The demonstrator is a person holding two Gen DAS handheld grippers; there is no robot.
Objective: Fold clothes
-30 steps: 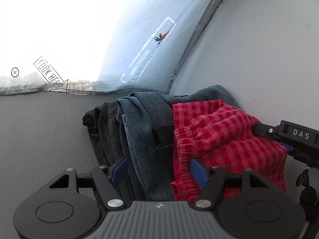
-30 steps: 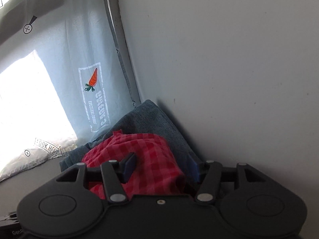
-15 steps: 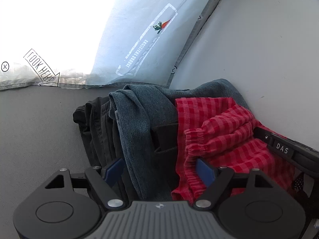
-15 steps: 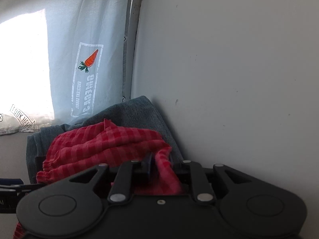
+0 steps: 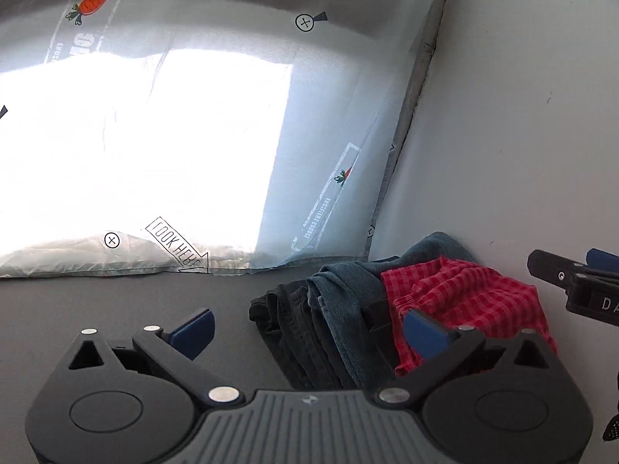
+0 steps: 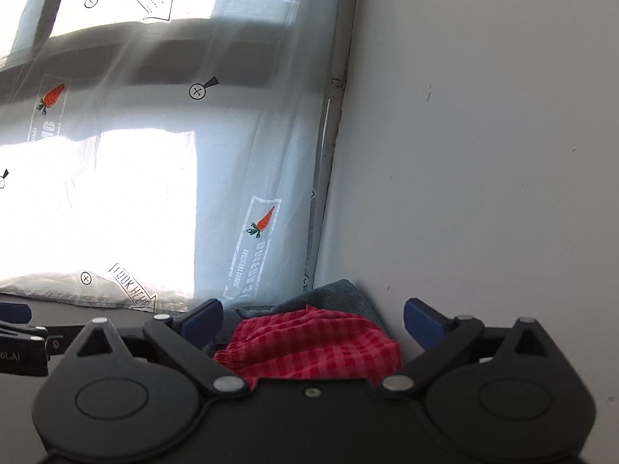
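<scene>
A pile of folded clothes lies on the grey table in the corner by the wall: a black garment [image 5: 286, 328], blue jeans [image 5: 348, 309] and a red checked garment [image 5: 464, 301] on top at the right. My left gripper [image 5: 309, 328] is open and empty, in front of the pile. My right gripper [image 6: 313, 321] is open and empty, with the red checked garment [image 6: 309, 344] lying between and beyond its fingers and the jeans [image 6: 332, 294] behind it. The right gripper also shows at the right edge of the left wrist view [image 5: 572, 282].
A white wall [image 5: 522, 135] stands right behind the pile. A translucent printed curtain [image 5: 309, 154] over a bright window fills the left. The grey table [image 5: 116, 301] stretches to the left of the pile. The left gripper's body shows at the left in the right wrist view [image 6: 23, 344].
The right gripper, shut on the red garment half a second ago, has opened and let it go. Both grippers have drawn back from the pile and tilted upward; the left one has opened wider.
</scene>
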